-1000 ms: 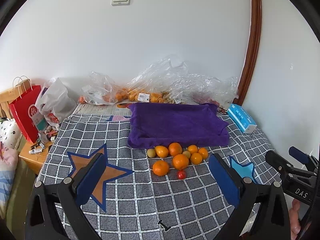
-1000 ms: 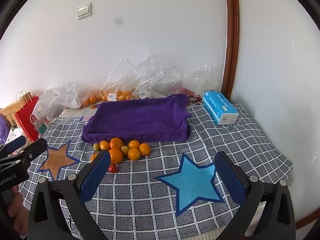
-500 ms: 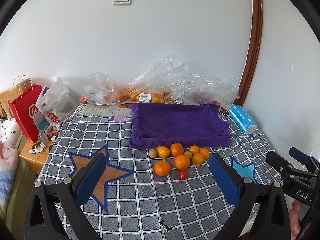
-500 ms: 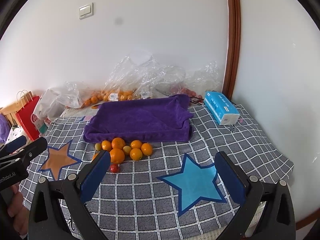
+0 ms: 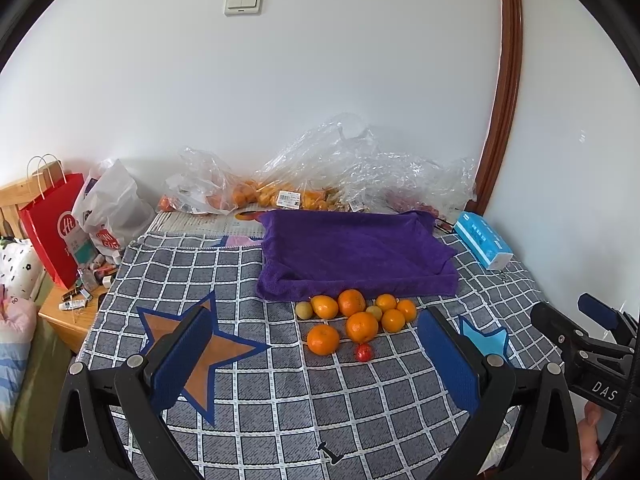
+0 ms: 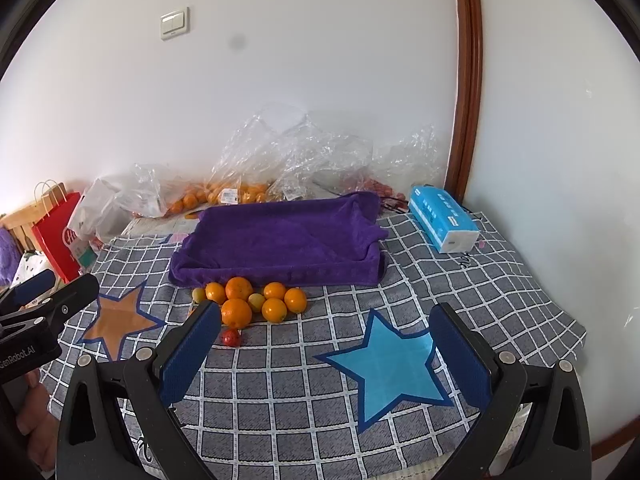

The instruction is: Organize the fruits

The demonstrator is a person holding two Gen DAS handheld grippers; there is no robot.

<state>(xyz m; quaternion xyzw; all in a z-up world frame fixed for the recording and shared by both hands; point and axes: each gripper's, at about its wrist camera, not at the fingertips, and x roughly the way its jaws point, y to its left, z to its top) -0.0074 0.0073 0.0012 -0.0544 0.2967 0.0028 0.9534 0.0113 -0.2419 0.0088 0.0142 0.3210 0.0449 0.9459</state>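
Observation:
Several oranges [image 5: 361,326] [image 6: 236,312], two small yellow-green fruits [image 5: 303,309] [image 6: 256,301] and one small red fruit [image 5: 363,352] [image 6: 231,337] lie clustered on the checked cloth, just in front of a purple towel-covered tray [image 5: 356,252] [image 6: 280,240]. My left gripper [image 5: 316,354] hangs open, short of the cluster, nothing between its blue pads. My right gripper [image 6: 326,350] is open too, above the blue star, with the fruit to its left front. Its left pad [image 6: 191,350] hides one orange's edge.
Clear plastic bags [image 5: 320,176] [image 6: 288,160] with more oranges lie against the wall behind the tray. A blue tissue pack [image 5: 482,244] [image 6: 442,222] sits at the right. A red paper bag [image 5: 52,224] and a white bag [image 5: 112,208] stand at the left, beside a wooden nightstand [image 5: 72,316].
Both views have drifted slightly, so the fruit sits a little lower and nearer in the frames. Both grippers stay open and nothing on the cloth has moved.

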